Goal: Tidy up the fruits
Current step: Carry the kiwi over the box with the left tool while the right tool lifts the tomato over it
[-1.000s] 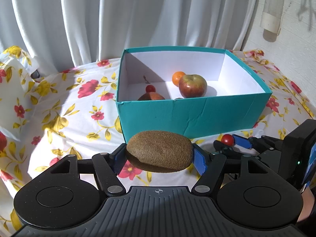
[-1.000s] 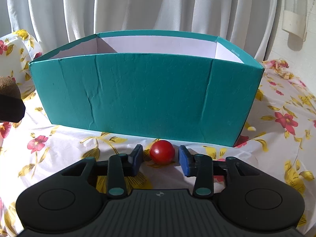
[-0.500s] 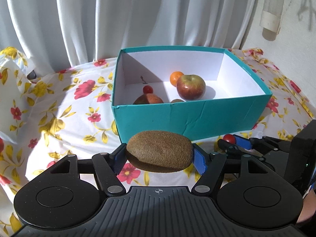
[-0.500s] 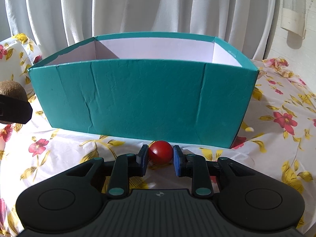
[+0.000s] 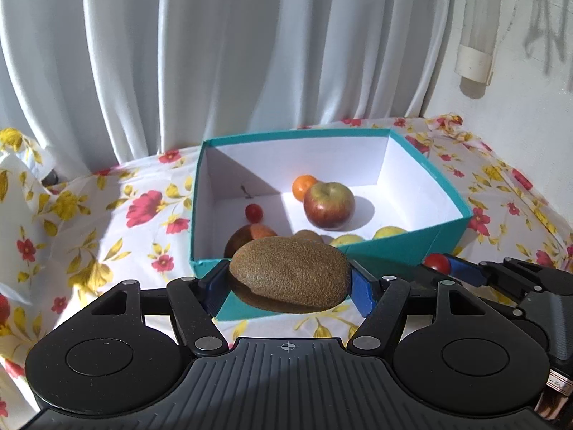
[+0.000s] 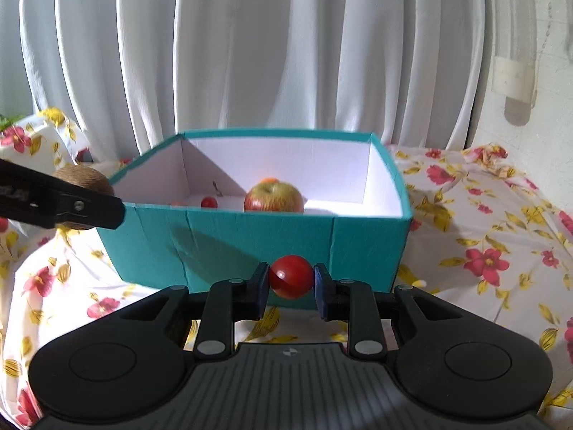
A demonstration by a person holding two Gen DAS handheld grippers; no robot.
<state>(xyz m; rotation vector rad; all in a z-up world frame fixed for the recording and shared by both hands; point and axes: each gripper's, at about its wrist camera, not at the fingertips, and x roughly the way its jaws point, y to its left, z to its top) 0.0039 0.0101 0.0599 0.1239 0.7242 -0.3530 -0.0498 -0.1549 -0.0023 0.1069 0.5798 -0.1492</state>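
My left gripper (image 5: 290,283) is shut on a brown kiwi (image 5: 290,274) and holds it raised at the near left corner of the teal box (image 5: 412,247). My right gripper (image 6: 290,283) is shut on a small red tomato (image 6: 290,276) and holds it lifted in front of the box's near wall (image 6: 250,240). The tomato also shows in the left wrist view (image 5: 436,262). Inside the box lie an apple (image 5: 328,205), an orange (image 5: 303,186), a small red tomato (image 5: 254,212), yellow fruits (image 5: 388,232) and other fruit partly hidden behind the kiwi.
The box stands on a floral cloth (image 5: 107,222) over the table. White curtains (image 6: 250,53) hang right behind it. A white wall with a pipe (image 5: 476,57) is at the right. A bunched fold of cloth (image 6: 39,136) rises at the left.
Both grippers have risen, so the box interior now shows in the right wrist view. The right gripper closed on the tomato and lifted it off the cloth. The kiwi stays gripped.
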